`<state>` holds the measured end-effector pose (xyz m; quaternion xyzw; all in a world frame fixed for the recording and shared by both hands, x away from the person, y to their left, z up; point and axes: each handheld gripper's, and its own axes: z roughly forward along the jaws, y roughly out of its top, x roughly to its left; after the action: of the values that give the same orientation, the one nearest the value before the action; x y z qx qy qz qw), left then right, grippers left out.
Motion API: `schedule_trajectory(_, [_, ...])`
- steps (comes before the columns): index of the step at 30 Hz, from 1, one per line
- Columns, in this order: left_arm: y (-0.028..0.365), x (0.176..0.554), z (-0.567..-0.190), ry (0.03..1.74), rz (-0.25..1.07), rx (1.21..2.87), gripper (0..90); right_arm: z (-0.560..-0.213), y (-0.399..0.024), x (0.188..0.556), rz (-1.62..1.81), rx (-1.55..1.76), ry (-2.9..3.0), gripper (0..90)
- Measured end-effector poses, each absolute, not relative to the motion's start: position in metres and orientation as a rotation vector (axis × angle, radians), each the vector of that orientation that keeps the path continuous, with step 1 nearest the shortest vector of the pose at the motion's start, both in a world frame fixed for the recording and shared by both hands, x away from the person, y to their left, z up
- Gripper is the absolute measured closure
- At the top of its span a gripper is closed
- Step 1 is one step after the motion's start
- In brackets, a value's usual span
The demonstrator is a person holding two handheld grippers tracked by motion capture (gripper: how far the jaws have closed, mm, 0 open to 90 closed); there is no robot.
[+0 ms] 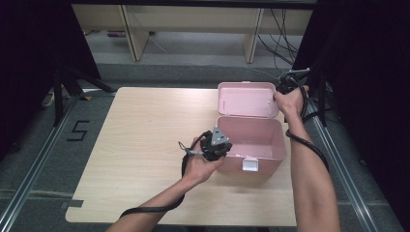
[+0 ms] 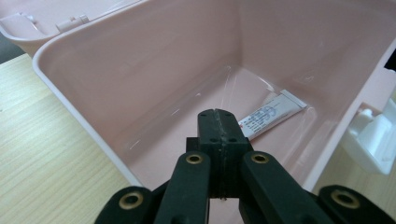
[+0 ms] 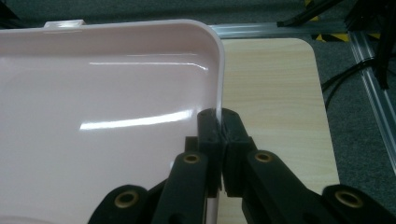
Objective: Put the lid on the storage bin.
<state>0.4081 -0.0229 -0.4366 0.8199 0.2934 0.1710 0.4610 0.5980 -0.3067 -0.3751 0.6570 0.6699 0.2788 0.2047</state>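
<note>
Wooden table [image 1: 145, 125]: pink box [image 1: 251, 140] open, tube [image 2: 273, 114] inside; right gripper [image 3: 218, 116] clamps lid [image 1: 246, 99]; left gripper [image 2: 218, 116] clenched empty.

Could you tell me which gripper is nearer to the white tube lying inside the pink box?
Left. The left gripper hangs shut over the pink box, just above the white tube. The right gripper pinches the lid edge.

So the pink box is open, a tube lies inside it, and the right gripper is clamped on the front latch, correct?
Not the latch. The right gripper is clamped on the edge of the lid, as the right gripper view shows. The pink box is open, with the tube inside.
</note>
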Motion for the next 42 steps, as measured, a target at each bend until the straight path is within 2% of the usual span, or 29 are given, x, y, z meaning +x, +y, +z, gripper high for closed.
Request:
schedule_trajectory(16, [-0.025,0.406,-0.437,0.719,0.447,2.032,90.0,-0.353,-0.311,0.579,0.86,1.8,1.829,89.7])
schedule_trajectory(42, [-0.028,0.404,-0.437,0.731,0.465,2.042,90.0,-0.337,-0.313,0.559,0.912,1.663,1.81,89.8])
